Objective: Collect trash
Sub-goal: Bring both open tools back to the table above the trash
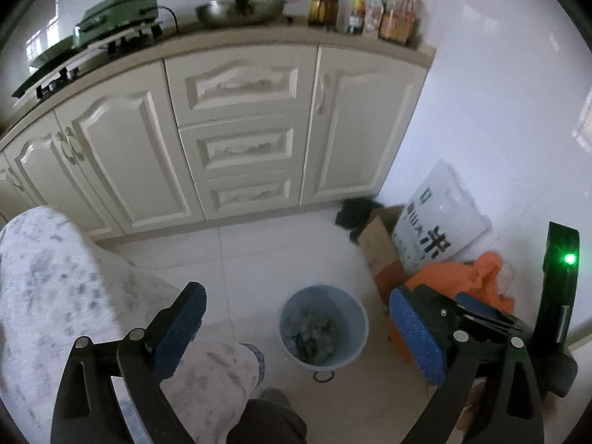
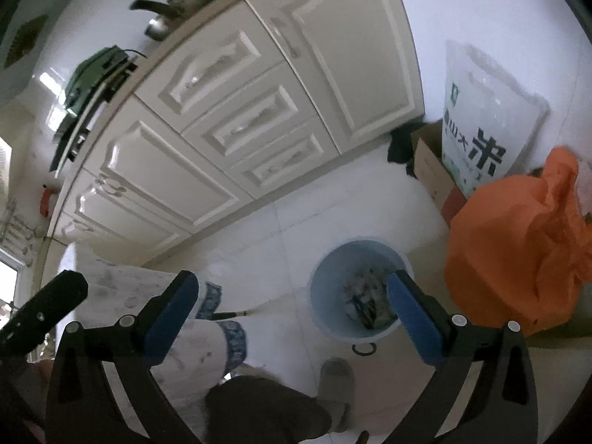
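Note:
A light blue trash bin [image 1: 323, 327] stands on the white tiled floor with crumpled trash inside; it also shows in the right wrist view [image 2: 360, 292]. My left gripper [image 1: 296, 329] is open and empty, held above the floor with the bin between its blue-padded fingers. My right gripper [image 2: 294, 318] is open and empty, above the bin's left side; it also shows at the right of the left wrist view [image 1: 477, 314]. An orange plastic bag [image 2: 518, 255] lies right of the bin. A small dark ring [image 2: 364, 349] lies on the floor in front of the bin.
Cream kitchen cabinets [image 1: 236, 129] run along the back, with a wok [image 1: 240, 11], a green appliance [image 1: 114, 18] and bottles [image 1: 381, 11] on the counter. A white rice bag [image 2: 488, 122] and a cardboard box [image 2: 433, 170] lean in the corner. The person's legs and slippers [image 2: 335, 381] are below.

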A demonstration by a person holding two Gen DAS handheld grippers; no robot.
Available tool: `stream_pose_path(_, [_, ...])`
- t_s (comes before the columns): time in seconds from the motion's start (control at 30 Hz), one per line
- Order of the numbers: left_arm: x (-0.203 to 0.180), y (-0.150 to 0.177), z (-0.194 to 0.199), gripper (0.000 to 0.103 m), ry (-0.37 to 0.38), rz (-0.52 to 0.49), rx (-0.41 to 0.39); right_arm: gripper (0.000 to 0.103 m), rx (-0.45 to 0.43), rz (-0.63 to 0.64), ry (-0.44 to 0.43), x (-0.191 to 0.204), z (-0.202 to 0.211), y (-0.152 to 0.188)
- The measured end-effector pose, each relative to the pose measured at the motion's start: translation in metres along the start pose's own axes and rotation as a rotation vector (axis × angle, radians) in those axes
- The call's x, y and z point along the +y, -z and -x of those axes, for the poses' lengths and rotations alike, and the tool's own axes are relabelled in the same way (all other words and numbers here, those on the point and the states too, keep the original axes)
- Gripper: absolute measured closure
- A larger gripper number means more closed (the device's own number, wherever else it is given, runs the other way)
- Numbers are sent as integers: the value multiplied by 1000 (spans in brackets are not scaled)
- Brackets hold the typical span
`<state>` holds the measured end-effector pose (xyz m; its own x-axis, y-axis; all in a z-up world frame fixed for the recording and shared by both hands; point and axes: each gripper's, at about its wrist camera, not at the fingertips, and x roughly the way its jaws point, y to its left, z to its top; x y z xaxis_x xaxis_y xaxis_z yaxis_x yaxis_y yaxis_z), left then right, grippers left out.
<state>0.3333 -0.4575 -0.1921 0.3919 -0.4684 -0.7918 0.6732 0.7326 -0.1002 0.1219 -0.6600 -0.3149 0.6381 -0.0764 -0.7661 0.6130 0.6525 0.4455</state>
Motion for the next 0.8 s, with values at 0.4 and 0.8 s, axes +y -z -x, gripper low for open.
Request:
stream_pose_path(0.4, [82,69,178,1,6,41,-222,0,-130,155,-85,104,74,4])
stream_pose_path(0.8, [161,154,289,1,-115,177,-352,0,-125,384,-204,227,100,43])
